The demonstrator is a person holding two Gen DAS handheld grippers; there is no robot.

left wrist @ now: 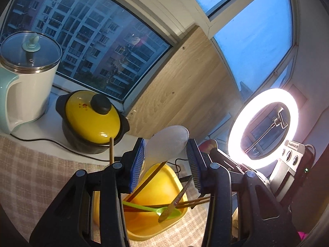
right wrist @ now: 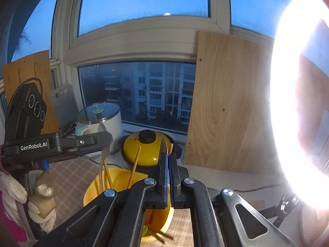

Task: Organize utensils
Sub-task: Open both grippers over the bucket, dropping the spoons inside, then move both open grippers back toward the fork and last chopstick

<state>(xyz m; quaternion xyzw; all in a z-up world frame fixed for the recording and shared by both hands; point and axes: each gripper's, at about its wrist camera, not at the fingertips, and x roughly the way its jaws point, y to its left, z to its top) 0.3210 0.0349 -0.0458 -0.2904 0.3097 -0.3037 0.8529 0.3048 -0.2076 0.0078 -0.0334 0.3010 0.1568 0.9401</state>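
My left gripper (left wrist: 166, 144) is shut on the wide bowl of a translucent white spoon (left wrist: 164, 138), blue pads pressing on both its sides. The spoon's handle hangs down over the yellow bin (left wrist: 172, 177). The bin holds wooden chopsticks (left wrist: 144, 185), a green spoon (left wrist: 152, 209) and a metal utensil (left wrist: 176, 201). My right gripper (right wrist: 168, 156) is shut on a thin dark-red spoon (right wrist: 164, 146) seen edge-on, above the yellow bin (right wrist: 117, 179). In the left wrist view, that spoon (left wrist: 207, 144) sticks up from the right gripper (left wrist: 213, 152). The left gripper (right wrist: 102, 142) shows at the left of the right wrist view.
A black pot with a yellow lid (left wrist: 92, 115) and a white-and-teal kettle (left wrist: 26, 82) stand behind the bin by the window. A wooden board (right wrist: 226, 103) leans at the right. A bright ring light (left wrist: 263, 129) stands close on the right. A gloved hand (right wrist: 41, 195) holds the left gripper. A checked cloth (left wrist: 30, 175) covers the table.
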